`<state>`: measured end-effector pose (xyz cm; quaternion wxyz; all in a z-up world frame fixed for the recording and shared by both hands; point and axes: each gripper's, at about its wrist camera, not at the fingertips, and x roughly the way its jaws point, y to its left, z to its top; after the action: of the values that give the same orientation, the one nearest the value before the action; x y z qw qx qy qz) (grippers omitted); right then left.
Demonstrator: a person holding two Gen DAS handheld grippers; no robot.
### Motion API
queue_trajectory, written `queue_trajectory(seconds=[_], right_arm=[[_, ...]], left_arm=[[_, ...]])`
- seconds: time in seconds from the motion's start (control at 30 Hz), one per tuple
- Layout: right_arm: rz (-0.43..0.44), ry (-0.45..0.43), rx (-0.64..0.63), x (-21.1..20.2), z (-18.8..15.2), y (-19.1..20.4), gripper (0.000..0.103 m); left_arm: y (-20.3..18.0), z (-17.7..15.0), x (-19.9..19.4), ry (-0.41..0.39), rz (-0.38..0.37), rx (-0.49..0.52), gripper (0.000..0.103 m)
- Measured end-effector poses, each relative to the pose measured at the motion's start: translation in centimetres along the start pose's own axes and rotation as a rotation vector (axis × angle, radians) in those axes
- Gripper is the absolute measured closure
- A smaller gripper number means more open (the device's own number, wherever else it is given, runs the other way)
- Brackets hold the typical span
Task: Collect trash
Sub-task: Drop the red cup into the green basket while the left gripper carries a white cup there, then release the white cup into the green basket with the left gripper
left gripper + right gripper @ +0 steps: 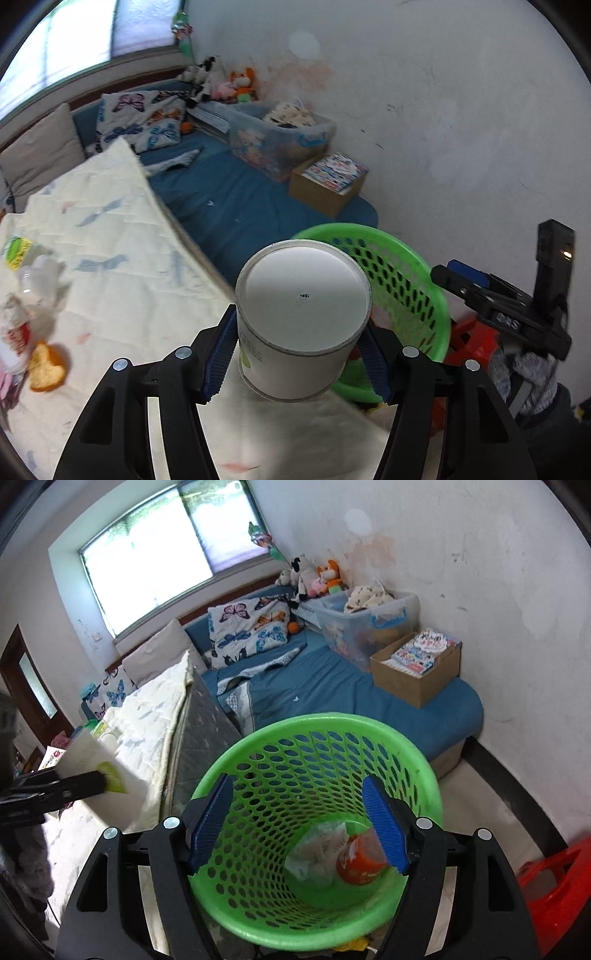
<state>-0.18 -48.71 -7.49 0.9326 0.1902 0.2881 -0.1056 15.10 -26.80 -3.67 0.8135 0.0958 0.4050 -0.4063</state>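
My left gripper (295, 354) is shut on a white paper cup (301, 321), held bottom-forward above the cream quilt, left of the green perforated basket (402, 280). The cup (99, 775) also shows at the left of the right wrist view. My right gripper (297, 827) is open and empty, directly above the basket (314, 731). Inside the basket lie a clear plastic wrapper (317, 853) and an orange packet (356, 860). More trash lies on the quilt at left: a plastic bottle (37, 277), a red-printed wrapper (16, 339) and an orange piece (46, 369).
The cream quilt (122, 258) covers a mattress beside a blue bed (332, 690). A cardboard box of books (417, 664) and a clear storage bin (369, 620) stand along the white wall. A red stool (554, 890) is at the right on the floor.
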Motion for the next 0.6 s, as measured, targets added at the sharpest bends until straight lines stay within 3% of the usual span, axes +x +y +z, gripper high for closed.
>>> queue_trajectory(seconds=[0.27, 0.43, 0.6], right_arm=[[-0.006, -0.032, -0.024, -3.3, -1.5, 0.0, 0.025], [-0.009, -0.031, -0.022, -4.2, -2.5, -0.3, 0.025], [-0.002, -0.035, 0.009, -4.7, -3.0, -0.6, 0.025]], left_arm=[[-2.9, 0.6, 3.0, 0.055, -0.034, 0.034, 0.042], [-3.9, 0.4, 3.9, 0.076, -0.028, 0.040, 0.031], [-4.0, 0.1, 3.2, 0.066, -0.020, 0.050, 0.029]])
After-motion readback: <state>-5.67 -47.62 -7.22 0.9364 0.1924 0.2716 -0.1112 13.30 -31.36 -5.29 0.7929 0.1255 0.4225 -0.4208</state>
